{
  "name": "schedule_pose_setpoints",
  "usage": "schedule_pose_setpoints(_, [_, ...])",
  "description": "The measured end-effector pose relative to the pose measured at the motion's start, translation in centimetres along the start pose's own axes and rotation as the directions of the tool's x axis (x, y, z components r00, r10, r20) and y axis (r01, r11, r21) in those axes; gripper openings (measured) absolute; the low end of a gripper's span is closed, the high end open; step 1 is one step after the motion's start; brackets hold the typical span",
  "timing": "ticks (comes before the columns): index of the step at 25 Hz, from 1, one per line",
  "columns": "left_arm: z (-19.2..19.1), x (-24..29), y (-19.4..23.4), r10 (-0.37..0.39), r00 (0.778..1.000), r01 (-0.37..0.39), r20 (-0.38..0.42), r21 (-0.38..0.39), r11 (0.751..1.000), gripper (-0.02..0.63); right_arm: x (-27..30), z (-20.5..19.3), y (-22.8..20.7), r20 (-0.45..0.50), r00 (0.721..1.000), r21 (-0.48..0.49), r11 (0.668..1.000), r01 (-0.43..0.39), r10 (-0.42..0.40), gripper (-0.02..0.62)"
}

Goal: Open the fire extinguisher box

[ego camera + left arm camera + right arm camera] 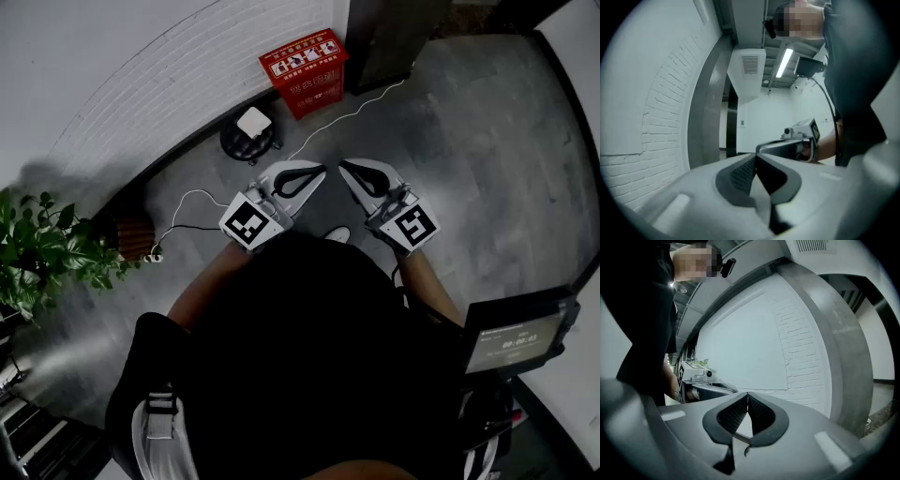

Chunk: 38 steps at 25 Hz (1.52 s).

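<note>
Two grippers are held out in front of us in the head view, the left gripper (314, 174) and the right gripper (352, 173), tips angled toward each other and just apart, over grey floor. The fire extinguisher box (305, 70), red with a printed lid that looks shut, sits on the floor at the far side against the white brick wall (141, 84), well apart from both grippers. Between us and it lie a white cable (352, 112) and, to the left, a black round stand (248, 141) with a white block on top. A potted plant (42, 248) is at the near left.

From the left gripper view, the left gripper (755, 158) has its jaws pressed together with nothing between them. It looks across at the right gripper (799, 140) rather than down at the box.

From the right gripper view, the right gripper (747, 397) has its jaws pressed together too, also empty. The left gripper (705, 380) shows beyond it, and the box is out of sight.

We judge the task has not started, and the step in hand is the approach. To do it well, we should step clear of the cable, get low in front of the box, and tip both grippers down until the lid shows in their views. We should spread one pair of jaws before reaching the lid's front edge. The other gripper can steady the box so it does not slide.
</note>
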<state>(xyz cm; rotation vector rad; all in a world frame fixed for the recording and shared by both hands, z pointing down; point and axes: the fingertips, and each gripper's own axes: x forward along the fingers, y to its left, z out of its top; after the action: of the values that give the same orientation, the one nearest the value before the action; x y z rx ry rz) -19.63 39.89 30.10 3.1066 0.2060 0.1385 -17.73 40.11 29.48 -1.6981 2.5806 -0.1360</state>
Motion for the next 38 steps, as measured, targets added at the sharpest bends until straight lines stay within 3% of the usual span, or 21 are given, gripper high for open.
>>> schedule_pose_setpoints(11, [-0.1,0.2,-0.6,0.028,0.999,-0.028,-0.021,-0.016,0.999,0.003,-0.7,-0.4,-0.5,0.004,1.000,0.024,1.000,-0.001,0.001,0.008])
schedule_pose_setpoints(16, [-1.0,4.4,3.8,0.045,0.998,-0.047,-0.047,-0.049,0.998,0.003,1.4,-1.0,-6.2,-0.008,1.000,0.061,0.998,-0.025,0.025,0.008])
schedule_pose_setpoints(23, [-0.4,6.3,10.8,0.029,0.999,-0.028,0.018,-0.056,0.998,0.003,6.8,-0.1,-10.5,-0.055,0.998,0.012,1.000,-0.024,0.025,0.008])
schedule_pose_setpoints(30, [0.5,5.7,20.3,0.088,0.993,-0.081,0.076,-0.092,0.992,0.003,14.8,1.5,-14.6,-0.095,0.994,-0.006,0.999,-0.052,0.051,0.008])
schedule_pose_setpoints(38, [-0.5,4.7,26.9,0.130,0.989,-0.123,0.069,-0.097,0.988,0.003,21.3,1.1,-17.4,-0.116,0.988,0.026,0.995,-0.095,0.097,0.008])
